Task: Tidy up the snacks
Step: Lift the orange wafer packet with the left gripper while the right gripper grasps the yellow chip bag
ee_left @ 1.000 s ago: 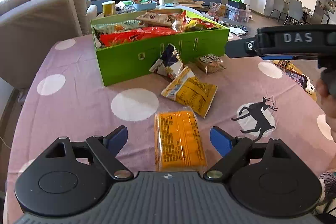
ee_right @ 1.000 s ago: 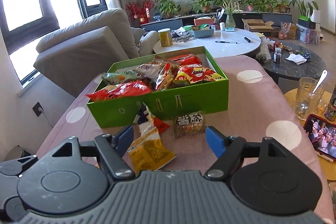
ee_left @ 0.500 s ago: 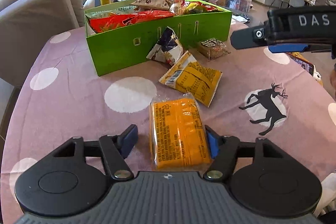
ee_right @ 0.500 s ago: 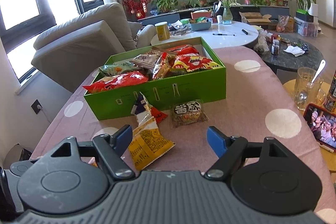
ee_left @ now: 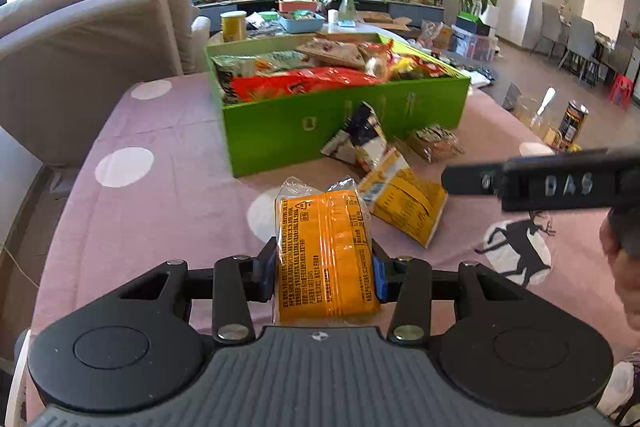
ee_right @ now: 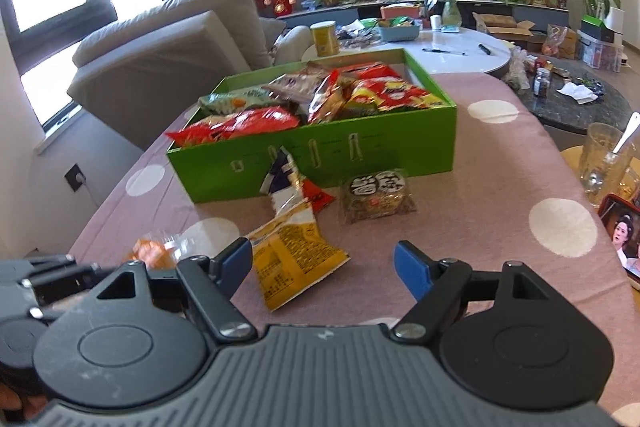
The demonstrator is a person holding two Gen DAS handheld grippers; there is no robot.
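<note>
The green box (ee_left: 344, 115) at the table's far edge is nearly full. The left gripper (ee_left: 325, 269) clamps the orange packet (ee_left: 326, 247); the right gripper (ee_right: 323, 265) gapes empty. Three packets (ee_right: 294, 263) await.

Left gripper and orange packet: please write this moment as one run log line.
left gripper: shut on orange packet | right gripper: open, nothing gripped | green box: holds snacks | next, likely: packet to box
</note>
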